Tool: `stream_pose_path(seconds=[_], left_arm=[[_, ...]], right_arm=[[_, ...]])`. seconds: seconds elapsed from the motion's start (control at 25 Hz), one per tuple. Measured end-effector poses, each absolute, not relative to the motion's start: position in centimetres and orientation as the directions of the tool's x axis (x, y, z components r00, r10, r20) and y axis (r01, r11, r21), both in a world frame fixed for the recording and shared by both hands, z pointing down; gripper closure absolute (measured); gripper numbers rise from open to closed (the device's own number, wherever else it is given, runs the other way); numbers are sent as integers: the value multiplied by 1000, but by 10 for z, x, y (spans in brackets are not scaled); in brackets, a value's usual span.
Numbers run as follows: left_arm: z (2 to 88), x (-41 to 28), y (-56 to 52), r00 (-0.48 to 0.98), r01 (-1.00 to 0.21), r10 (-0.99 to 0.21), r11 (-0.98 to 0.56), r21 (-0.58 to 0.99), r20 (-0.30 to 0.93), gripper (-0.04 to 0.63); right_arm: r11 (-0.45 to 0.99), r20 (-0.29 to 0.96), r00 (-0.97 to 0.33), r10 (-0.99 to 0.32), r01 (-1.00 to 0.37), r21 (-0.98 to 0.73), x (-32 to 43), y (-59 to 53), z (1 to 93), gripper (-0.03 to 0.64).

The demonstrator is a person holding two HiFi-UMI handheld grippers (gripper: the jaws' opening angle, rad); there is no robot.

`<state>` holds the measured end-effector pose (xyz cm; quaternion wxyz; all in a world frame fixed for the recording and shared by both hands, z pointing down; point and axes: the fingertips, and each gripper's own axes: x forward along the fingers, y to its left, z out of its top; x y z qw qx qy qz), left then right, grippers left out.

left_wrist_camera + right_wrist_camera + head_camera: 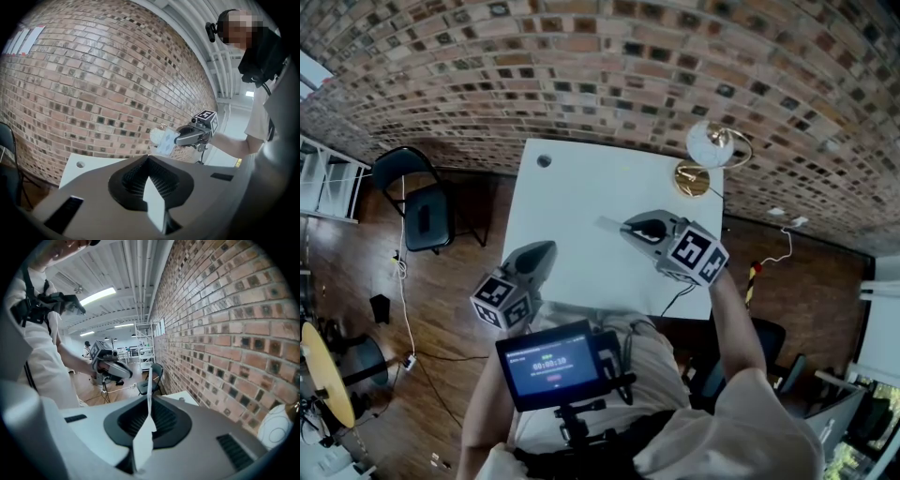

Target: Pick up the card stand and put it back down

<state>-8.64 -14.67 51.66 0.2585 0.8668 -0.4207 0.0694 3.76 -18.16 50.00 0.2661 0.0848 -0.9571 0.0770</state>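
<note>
The card stand is a thin clear plate, held in the air over the white table. My right gripper is shut on its lower edge. In the right gripper view the card stand rises edge-on from the closed jaws of the right gripper. The left gripper view shows the card stand at the tip of the right gripper, in front of the brick wall. My left gripper hovers by the table's left front edge. Its jaws are shut with nothing between them.
A lamp with a white globe and a gold base stands at the table's far right corner. A small round hole marks the far left of the table. A black folding chair stands on the wooden floor at the left. A brick wall runs behind.
</note>
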Motion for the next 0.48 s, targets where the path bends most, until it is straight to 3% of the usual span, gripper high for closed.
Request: stream_pose_path(seconds=[0.48], left_arm=[[555, -88, -138, 637, -770, -649, -504, 391, 417, 598]], right_arm=[[972, 628, -776, -60, -189, -141, 31, -170, 609, 588]])
